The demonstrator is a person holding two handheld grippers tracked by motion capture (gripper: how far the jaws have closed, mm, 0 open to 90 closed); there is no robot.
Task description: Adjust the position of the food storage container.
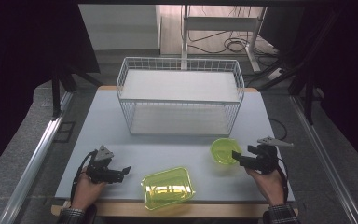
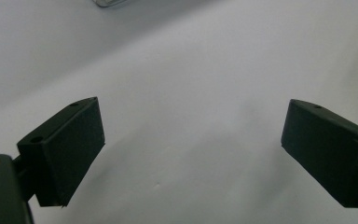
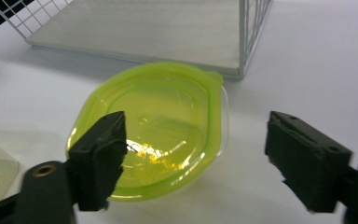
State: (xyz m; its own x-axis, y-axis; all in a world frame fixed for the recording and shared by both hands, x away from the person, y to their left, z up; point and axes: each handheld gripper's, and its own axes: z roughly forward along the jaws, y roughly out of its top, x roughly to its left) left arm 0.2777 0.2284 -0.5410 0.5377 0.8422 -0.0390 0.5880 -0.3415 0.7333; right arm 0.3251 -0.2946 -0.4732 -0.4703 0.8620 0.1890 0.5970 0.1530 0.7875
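Two grippers on table (image 1: pixel 102 121) | wire basket (image 1: pixel 179 95) at back | rectangular green container (image 1: pixel 168 187) at front edge | round green container (image 1: pixel 223 150) just before right gripper (image 1: pixel 236 157), jaws apart, nothing gripped | left gripper (image 1: pixel 127 171) wide open, empty

A white wire basket (image 1: pixel 179 95) stands mid-table (image 1: pixel 98 130) (cables (image 1: pixel 223 44) lie on the floor beyond).

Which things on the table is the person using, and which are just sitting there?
In use:
right gripper, jaws open around the tub
round green-lidded tub

Just sitting there:
rectangular green-lidded tub
white wire basket
left gripper, open over bare table
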